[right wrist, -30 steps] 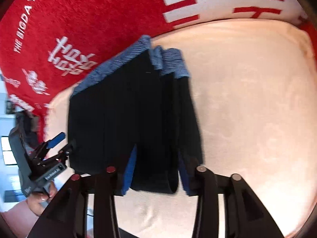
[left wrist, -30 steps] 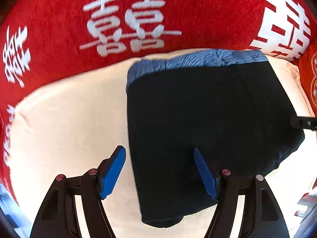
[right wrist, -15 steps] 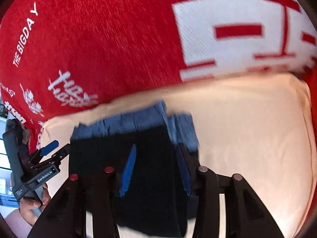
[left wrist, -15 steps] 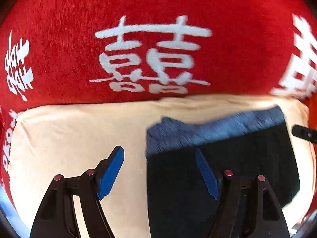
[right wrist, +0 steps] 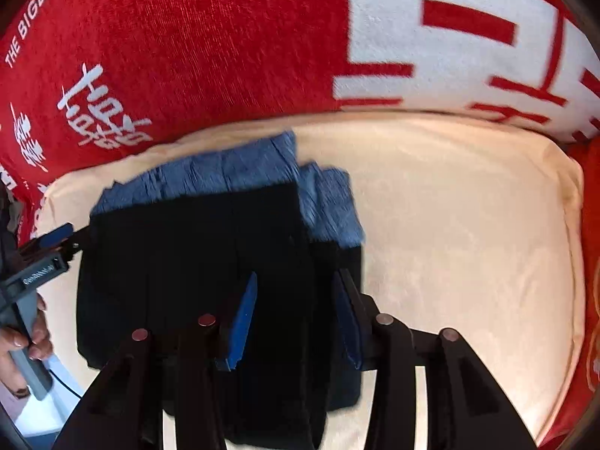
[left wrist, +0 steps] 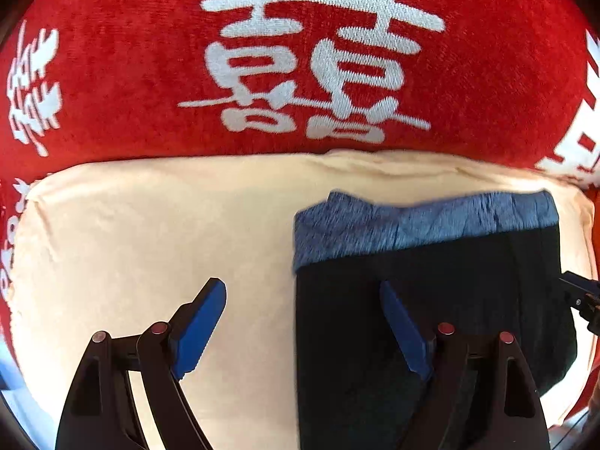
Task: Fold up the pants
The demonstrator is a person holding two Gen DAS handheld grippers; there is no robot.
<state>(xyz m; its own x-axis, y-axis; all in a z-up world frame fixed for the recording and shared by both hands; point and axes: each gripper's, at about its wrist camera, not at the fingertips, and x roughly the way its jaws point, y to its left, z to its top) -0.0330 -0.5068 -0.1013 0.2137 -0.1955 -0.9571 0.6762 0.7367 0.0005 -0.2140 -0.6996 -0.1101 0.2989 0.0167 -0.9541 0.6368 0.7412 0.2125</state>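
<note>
Folded black pants with a blue waistband lie on a cream cushion. My left gripper straddles their left edge: one pad hovers over bare cushion, the other over the black cloth. Its jaws are opening and press on nothing. In the right wrist view the pants fill the lower left, waistband away from me. My right gripper stands over their right folded edge with black cloth between the pads. These jaws are opening too, and I see no pinch. The left gripper shows at the pants' left side.
A red blanket with white characters lies beyond the cushion's far edge, also red blanket. Bare cream cushion extends right of the pants. A hand holds the left tool. The right tool's tip pokes in at the edge.
Both grippers have slid along the pants toward the waistband, so more red blanket shows. The left jaws stand wider than before. The pants have stayed flat on the cushion.
</note>
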